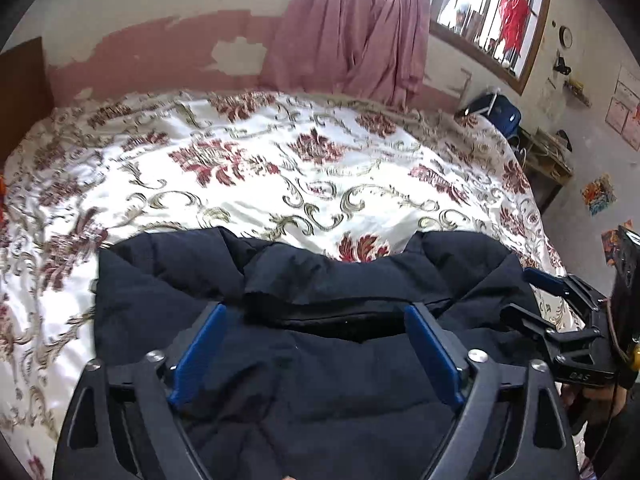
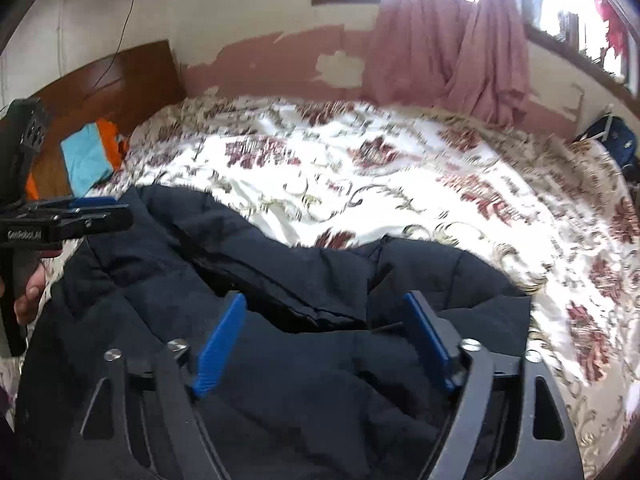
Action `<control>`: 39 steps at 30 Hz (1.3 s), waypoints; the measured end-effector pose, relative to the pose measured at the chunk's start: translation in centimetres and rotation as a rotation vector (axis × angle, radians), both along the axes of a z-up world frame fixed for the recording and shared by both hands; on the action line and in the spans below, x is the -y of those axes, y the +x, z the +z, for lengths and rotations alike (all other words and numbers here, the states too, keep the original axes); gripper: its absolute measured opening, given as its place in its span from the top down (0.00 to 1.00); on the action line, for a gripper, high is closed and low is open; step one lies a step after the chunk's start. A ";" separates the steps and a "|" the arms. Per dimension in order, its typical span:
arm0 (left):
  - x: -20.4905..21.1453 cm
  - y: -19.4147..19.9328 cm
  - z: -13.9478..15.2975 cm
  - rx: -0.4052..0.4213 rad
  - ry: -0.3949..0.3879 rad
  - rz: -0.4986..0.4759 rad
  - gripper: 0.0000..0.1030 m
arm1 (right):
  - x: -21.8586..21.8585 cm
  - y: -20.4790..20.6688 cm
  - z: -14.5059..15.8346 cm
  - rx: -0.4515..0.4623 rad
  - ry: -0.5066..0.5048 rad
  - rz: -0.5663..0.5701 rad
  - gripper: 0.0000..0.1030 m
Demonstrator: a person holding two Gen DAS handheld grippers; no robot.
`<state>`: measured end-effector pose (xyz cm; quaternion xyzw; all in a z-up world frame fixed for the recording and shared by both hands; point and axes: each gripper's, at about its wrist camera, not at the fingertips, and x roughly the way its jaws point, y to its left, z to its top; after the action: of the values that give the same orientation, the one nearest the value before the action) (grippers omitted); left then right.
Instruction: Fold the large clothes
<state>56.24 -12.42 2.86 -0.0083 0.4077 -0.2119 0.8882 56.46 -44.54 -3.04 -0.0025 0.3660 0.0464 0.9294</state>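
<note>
A dark navy padded jacket (image 1: 320, 380) lies bunched on the near side of the bed, its dark lining showing along a fold (image 1: 344, 320). My left gripper (image 1: 315, 309) hovers above it, its blue pads (image 1: 200, 348) spread wide with nothing pinched between them. In the right wrist view the same jacket (image 2: 304, 380) lies under my right gripper (image 2: 326, 298), which is also open and clear of the cloth. Each gripper shows in the other's view: the right gripper (image 1: 526, 294) at the jacket's right edge, the left gripper (image 2: 120, 210) at its left edge, held by a hand (image 2: 28, 292).
The bed carries a white bedspread with red flowers (image 1: 280, 168). A wooden headboard (image 2: 108, 80) stands at the left, with blue and orange cloths (image 2: 90, 154) beside it. Pink curtains (image 1: 352, 32) hang behind the bed. A blue bag (image 1: 496, 112) and a wooden side table (image 1: 548, 160) stand at the right.
</note>
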 end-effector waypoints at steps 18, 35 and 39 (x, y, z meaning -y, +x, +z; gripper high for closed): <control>-3.9 -15.2 7.5 0.303 -0.035 0.165 0.00 | -2.7 -12.9 8.1 0.243 0.038 -0.100 0.04; -6.7 -28.6 9.0 0.420 -0.095 0.183 0.00 | -5.8 -26.5 11.1 0.378 0.007 -0.094 0.03; -7.0 -31.4 8.6 0.449 -0.084 0.182 0.00 | -6.4 -29.5 10.7 0.387 0.007 -0.102 0.03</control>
<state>24.84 -5.40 11.46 -0.0343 0.1884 -0.1443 0.9708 26.96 -38.10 7.67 0.0104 0.1799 -0.0009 0.9836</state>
